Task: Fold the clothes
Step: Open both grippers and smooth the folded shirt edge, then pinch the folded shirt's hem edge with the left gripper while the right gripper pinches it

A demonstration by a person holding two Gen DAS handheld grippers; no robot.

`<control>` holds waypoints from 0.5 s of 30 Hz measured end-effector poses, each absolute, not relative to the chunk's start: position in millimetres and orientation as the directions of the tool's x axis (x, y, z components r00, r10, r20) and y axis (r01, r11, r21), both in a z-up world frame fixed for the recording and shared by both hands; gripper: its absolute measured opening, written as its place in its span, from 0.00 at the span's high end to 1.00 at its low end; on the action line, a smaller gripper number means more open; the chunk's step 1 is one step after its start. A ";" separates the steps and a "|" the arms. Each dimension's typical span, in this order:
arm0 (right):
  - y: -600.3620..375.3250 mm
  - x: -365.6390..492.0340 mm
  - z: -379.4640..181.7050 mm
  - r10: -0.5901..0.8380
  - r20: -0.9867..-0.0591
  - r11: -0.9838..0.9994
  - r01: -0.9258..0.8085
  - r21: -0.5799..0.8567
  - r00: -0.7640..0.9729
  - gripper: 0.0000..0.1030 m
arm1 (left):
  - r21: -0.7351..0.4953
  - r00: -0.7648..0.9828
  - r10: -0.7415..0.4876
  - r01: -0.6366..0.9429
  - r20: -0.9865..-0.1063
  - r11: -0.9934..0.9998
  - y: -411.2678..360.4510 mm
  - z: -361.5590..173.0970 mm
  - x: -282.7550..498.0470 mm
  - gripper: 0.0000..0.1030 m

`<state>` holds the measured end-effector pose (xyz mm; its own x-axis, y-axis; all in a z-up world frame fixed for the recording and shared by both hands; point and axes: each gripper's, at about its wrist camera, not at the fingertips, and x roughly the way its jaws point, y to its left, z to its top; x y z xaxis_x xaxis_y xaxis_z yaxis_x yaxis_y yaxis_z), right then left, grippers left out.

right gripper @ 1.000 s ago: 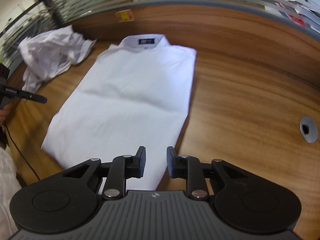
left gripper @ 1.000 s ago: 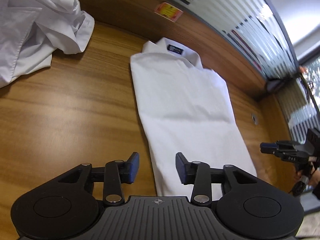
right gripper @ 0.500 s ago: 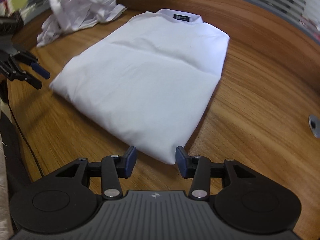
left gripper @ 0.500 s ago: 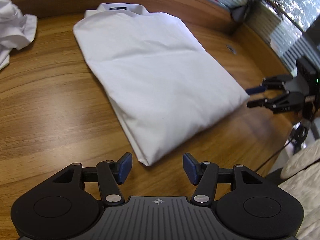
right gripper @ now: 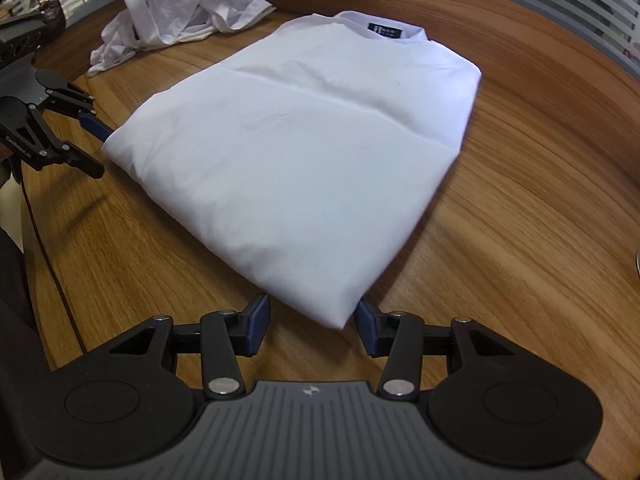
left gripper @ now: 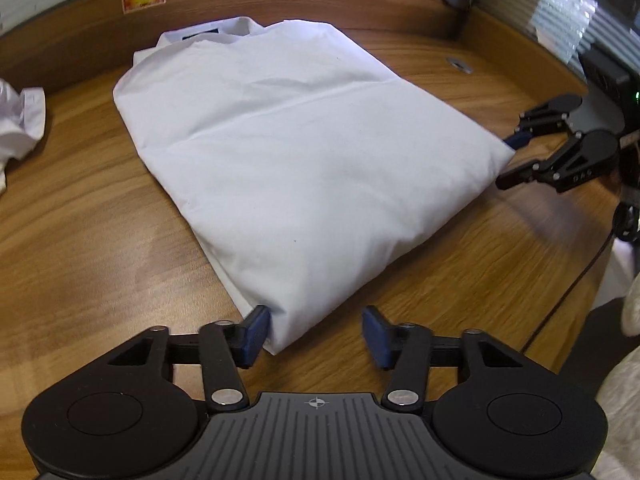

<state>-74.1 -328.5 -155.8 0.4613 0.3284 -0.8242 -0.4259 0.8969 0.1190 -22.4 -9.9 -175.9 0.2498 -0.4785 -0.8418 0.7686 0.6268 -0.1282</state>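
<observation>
A big brown wooden table filled both views, and a white shirt lay flat on it, already folded into a long shape. Its long way ran from the collar at the far end down to the two near corners. A crumpled pile of white clothes sat apart at the far left and looked like it was waiting its turn. The left gripper was at the near left corner of the shirt, and the right gripper was at the near right corner. So each one had its own corner, and neither was closer than the other. Both were wide open and held nothing. One blue finger of the left gripper touched the cloth, and the corner poked in between the fingers. The right gripper's corner did the same. The next move was likely to pinch both corners and carry them far, toward the collar.
</observation>
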 end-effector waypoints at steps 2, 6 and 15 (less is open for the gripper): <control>-328.2 -72.2 -157.8 0.343 -0.817 0.891 -0.437 0.126 0.464 0.52 | -0.104 0.279 -0.462 0.755 -0.842 0.647 -11.8 -176.7 -23.9 0.65; -330.2 -68.6 -159.2 0.377 -0.801 0.885 -0.435 0.165 0.465 0.70 | -0.079 0.337 -0.458 0.731 -0.823 0.678 -10.5 -172.6 -30.5 0.78; -318.6 -84.7 -133.5 0.461 -0.754 0.875 -0.380 0.299 0.468 0.89 | -0.135 0.367 -0.506 0.691 -0.780 0.710 17.8 -146.0 -38.8 0.84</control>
<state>-84.7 -318.6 -133.5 0.4676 0.4606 -0.7544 -0.3803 0.8753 0.2987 -38.8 17.8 -146.0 0.3673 -0.5061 -0.7804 0.6908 0.7102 -0.1354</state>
